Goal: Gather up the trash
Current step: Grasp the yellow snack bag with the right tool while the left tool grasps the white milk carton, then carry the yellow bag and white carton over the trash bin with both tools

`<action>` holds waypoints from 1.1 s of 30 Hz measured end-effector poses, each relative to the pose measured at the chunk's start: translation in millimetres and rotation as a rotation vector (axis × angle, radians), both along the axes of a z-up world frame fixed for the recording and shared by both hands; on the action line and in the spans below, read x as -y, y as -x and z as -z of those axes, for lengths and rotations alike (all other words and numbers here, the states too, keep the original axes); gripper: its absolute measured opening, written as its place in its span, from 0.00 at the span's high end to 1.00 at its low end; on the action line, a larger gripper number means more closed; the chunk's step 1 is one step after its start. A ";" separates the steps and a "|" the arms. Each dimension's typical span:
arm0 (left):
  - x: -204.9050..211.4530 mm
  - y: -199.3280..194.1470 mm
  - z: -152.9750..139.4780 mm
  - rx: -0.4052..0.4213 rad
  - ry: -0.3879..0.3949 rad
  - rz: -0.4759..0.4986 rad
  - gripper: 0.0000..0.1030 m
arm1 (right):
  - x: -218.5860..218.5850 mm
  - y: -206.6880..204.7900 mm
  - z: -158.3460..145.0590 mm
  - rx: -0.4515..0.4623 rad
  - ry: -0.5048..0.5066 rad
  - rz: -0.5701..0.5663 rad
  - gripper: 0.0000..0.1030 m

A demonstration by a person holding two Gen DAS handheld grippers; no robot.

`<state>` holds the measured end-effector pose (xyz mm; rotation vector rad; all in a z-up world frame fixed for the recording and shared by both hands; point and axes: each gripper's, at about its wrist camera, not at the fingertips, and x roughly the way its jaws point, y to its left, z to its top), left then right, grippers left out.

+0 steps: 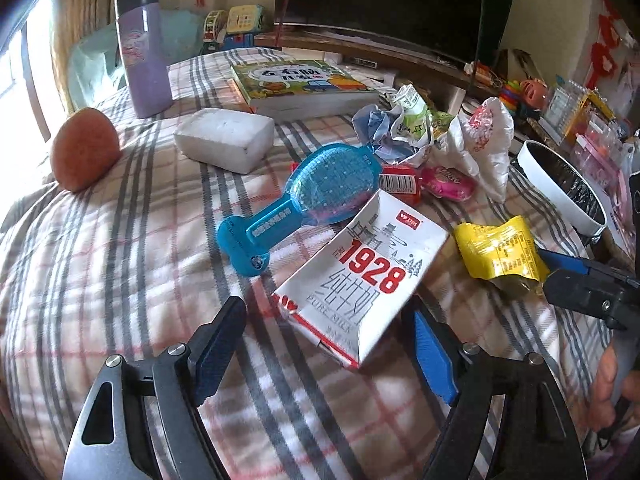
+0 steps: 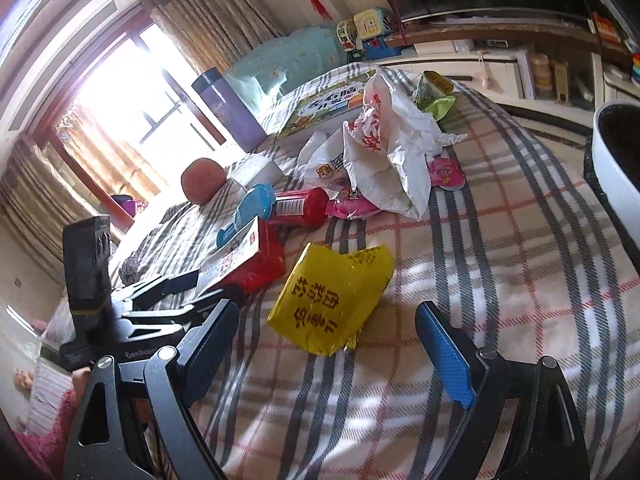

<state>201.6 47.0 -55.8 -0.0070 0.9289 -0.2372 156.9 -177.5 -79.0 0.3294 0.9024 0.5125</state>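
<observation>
A flattened white milk carton (image 1: 360,280) printed "1928" lies on the plaid cloth, its near corner between the fingers of my open left gripper (image 1: 328,348). A crumpled yellow wrapper (image 2: 332,300) lies just ahead of my open right gripper (image 2: 330,352), with nothing clamped. Further back sit a white plastic bag (image 2: 392,152), crumpled paper (image 1: 384,136), a red tube (image 2: 300,206) and a pink wrapper (image 1: 448,184). A white bin with a black liner (image 1: 560,184) stands at the right edge.
A blue hairbrush (image 1: 312,196), a white foam block (image 1: 224,140), an orange-brown ball (image 1: 84,154), a purple flask (image 1: 142,52) and a picture book (image 1: 304,84) share the cloth. A TV (image 1: 392,0) and cluttered shelves stand behind. A hand (image 1: 612,392) shows at the right.
</observation>
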 end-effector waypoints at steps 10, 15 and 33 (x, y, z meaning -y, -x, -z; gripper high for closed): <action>10.5 5.8 3.3 0.039 0.015 0.051 0.45 | 5.8 -4.3 7.8 -0.022 0.014 0.022 0.73; 17.5 16.2 -0.1 0.040 0.038 0.052 0.52 | 18.4 3.5 3.0 0.007 0.019 0.041 0.75; 69.6 57.4 -23.3 0.079 0.135 0.073 0.53 | 81.9 34.2 -14.7 0.073 0.073 0.164 0.75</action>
